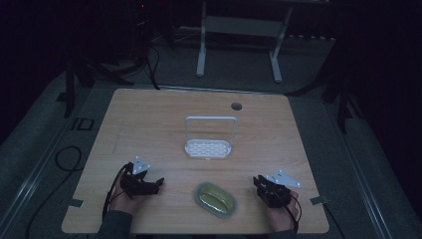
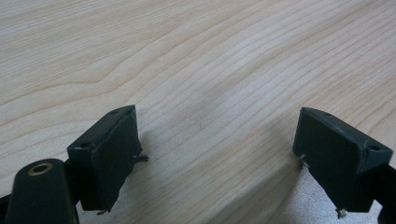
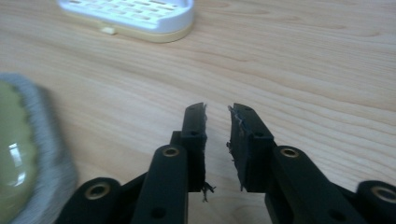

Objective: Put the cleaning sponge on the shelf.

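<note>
The oval dish (image 1: pixel 216 199), yellow-green inside with a grey rim, lies on the wooden worktop (image 1: pixel 149 129) near its front edge, between the two grippers and apart from both. Its long axis runs slantwise in the high view, from upper left to lower right. In the right gripper view its rim shows at the left edge (image 3: pixel 28 154), blurred.

Beyond the dish, toward the middle of the worktop, stands a white slotted tray (image 1: pixel 208 148) with a tall hoop handle rising from its far side; its long side runs left to right. Its near edge appears at the top of the right gripper view (image 3: pixel 135 14).

The left gripper (image 1: pixel 144 185) rests low over bare wood, its jaws spread wide with nothing between them (image 2: pixel 217 154). The right gripper (image 1: pixel 268 191) has its jaws drawn to a narrow gap, empty (image 3: pixel 217 140), pointing toward the tray.
</note>
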The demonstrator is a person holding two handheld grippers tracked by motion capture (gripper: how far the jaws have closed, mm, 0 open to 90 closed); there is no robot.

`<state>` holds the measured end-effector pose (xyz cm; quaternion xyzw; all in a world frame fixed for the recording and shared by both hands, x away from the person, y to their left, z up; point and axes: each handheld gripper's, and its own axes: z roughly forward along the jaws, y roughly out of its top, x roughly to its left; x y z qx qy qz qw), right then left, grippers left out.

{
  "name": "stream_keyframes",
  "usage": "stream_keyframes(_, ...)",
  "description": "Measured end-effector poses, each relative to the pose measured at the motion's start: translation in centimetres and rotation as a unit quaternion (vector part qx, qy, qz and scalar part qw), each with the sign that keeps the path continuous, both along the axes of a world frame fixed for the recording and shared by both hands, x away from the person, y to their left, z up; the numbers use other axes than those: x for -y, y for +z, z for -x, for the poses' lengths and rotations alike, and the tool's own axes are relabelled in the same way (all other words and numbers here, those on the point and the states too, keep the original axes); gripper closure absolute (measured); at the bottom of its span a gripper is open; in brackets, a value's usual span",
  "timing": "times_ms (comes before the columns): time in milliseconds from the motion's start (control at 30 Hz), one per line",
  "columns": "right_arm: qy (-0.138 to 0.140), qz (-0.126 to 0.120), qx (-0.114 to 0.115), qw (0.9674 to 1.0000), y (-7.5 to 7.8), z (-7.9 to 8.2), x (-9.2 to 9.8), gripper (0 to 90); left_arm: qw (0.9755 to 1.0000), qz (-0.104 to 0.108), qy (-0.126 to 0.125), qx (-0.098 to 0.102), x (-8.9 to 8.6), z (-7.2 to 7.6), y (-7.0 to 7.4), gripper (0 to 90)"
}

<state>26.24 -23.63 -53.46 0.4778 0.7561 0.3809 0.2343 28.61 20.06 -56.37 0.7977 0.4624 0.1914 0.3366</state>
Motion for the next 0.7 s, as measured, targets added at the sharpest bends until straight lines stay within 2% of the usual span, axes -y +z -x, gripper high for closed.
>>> stream_keyframes(233,0.037,-0.011,-0.002,0.9993,0.7,1.2,-0.7,88.9,1.0,0.0,0.0,0.0,0.0,0.0,0.0,14.6)
stream_keyframes(433,0.064,-0.03,0.01,0.9974,1.8,2.4,-1.6,89.5,1.0,0.0,0.0,0.0,0.0,0.0,0.0,14.6)
stream_keyframes(567,0.086,-0.031,0.015,0.9957,2.3,2.9,-2.5,89.6,1.0,0.0,0.0,0.0,0.0,0.0,0.0,14.6)
stream_keyframes(700,0.116,-0.031,0.019,0.9926,2.8,3.6,-3.8,89.7,1.0,0.0,0.0,0.0,0.0,0.0,0.0,14.6)
